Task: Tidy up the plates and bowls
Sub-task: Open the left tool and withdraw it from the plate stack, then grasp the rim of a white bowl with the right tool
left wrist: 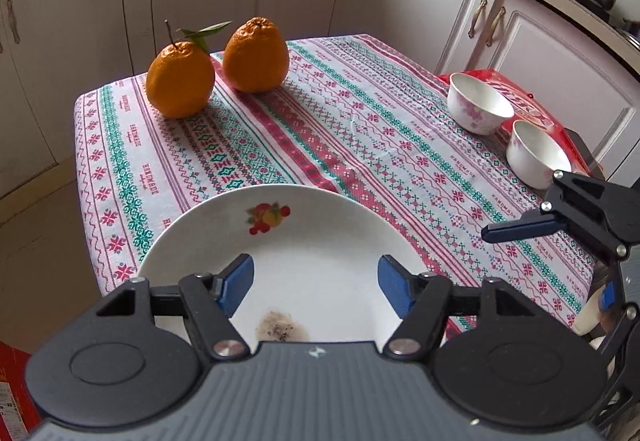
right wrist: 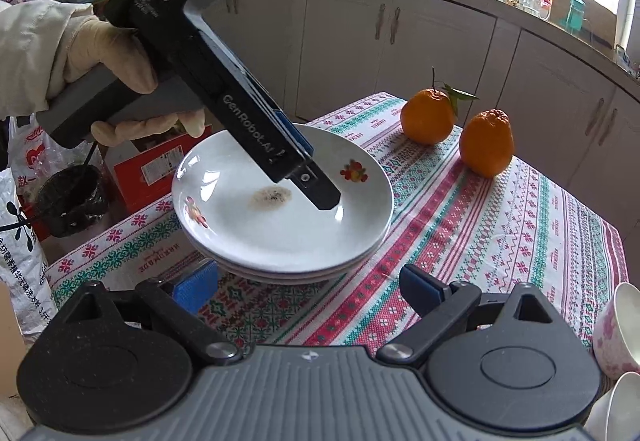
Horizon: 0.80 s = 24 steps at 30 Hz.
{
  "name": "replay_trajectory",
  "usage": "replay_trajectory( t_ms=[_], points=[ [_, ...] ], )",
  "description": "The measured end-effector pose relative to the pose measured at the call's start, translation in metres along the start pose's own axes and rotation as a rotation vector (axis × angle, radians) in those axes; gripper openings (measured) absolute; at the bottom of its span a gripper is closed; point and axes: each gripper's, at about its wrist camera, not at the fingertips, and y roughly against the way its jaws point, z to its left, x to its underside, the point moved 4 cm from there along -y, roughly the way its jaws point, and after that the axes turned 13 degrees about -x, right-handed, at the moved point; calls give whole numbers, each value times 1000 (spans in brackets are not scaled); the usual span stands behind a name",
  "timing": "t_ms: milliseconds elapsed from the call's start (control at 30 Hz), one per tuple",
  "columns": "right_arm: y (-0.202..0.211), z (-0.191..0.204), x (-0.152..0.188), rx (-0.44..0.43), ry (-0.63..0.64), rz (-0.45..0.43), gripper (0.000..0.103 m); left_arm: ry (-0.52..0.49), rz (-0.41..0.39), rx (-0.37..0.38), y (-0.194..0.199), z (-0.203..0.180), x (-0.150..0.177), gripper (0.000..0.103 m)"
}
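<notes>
A stack of white plates (right wrist: pixel 280 237) with fruit prints sits on the patterned tablecloth; the top plate (left wrist: pixel 304 241) has a brown stain. My left gripper (left wrist: pixel 316 287) is open, its blue pads hovering over the top plate's near half, holding nothing; it shows from the side in the right wrist view (right wrist: pixel 320 193). My right gripper (right wrist: pixel 308 287) is open and empty, just in front of the stack. Two white bowls with pink flowers (left wrist: pixel 478 103) (left wrist: pixel 538 155) stand at the table's right edge, also at the right wrist view's edge (right wrist: pixel 618 333).
Two oranges (left wrist: pixel 180 81) (left wrist: pixel 256 55) sit at the table's far left. A red packet (left wrist: pixel 528 101) lies under the bowls. Cabinets surround the table (left wrist: pixel 360 145). A red box (right wrist: pixel 152 165) and bags stand on the floor beyond the plates.
</notes>
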Motion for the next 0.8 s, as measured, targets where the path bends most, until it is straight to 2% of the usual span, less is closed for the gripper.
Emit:
replay_trajectory(
  t_ms=[67, 133, 400, 567, 800],
  points=[
    [2, -3, 0, 8, -8, 1, 100, -14, -14, -19, 2, -3, 2, 73],
    [5, -5, -1, 19, -13, -6, 101, -24, -28, -54, 5, -6, 4, 82],
    [31, -16, 0, 82, -45, -45, 103, -36, -130, -116, 26, -27, 7, 94],
    [61, -29, 8, 125, -86, -85, 103, -41, -214, -114, 46, -57, 7, 98],
    [120, -54, 39, 247, -145, -132, 103, -27, -318, -91, 60, -112, 9, 102]
  ],
)
